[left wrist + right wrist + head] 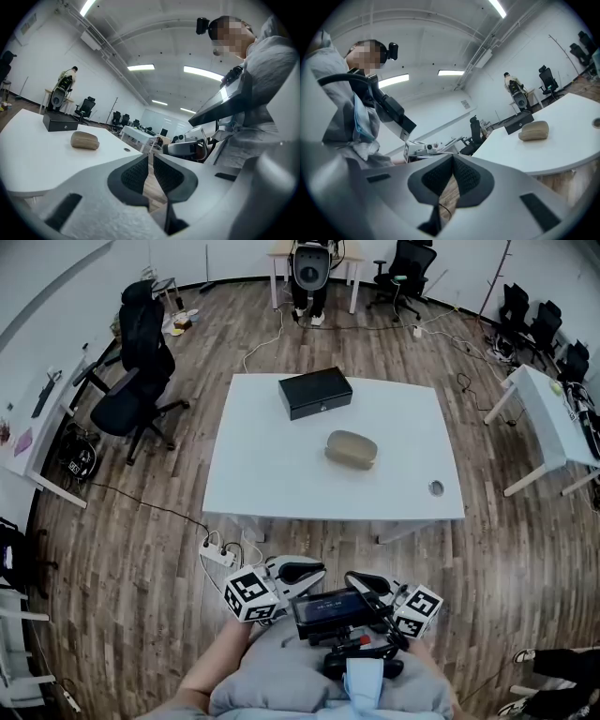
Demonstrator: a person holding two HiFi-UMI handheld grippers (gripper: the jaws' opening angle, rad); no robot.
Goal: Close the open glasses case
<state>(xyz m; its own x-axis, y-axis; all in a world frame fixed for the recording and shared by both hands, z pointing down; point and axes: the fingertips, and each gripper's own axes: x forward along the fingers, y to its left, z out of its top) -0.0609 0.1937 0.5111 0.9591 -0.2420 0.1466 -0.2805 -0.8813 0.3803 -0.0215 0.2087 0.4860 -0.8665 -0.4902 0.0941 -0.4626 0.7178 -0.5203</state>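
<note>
Pads (pixel 136 176) of your left gripper (pixel 150 159) stand a narrow slit apart, dark ribbed faces nearly meeting, with only wooden floor showing through the slit. On your right gripper (pixel 453 159) the ribbed pads (pixel 468 176) meet at the tips and grip nothing. You hold both grippers close to your body, short of the near edge of the white rectangular table (pixel 272 474), jaws pointing roughly toward each other. Each carries one white cube with black square markers, two in all (pixel 248 596) (pixel 419 608). A black flat screen device (pixel 328 607) sits on your chest between them.

One tan oval glasses case (pixel 352 449) lies near the middle of the table, a little toward the right edge, well apart from both grippers. From here it reads as one low rounded lump, and I cannot tell whether its lid is ajar. One black rectangular box (pixel 315 393) with a small lock on its front sits beyond it toward the far edge, apart from the case and not between you and it. One round grey grommet (pixel 436 487) marks the near right corner.

A white power strip (pixel 217 554) lies on the floor below the near left corner. One black office chair (pixel 141 362) stands off the left edge.

The only print in sight is the marker patterns; no lettering is legible.
</note>
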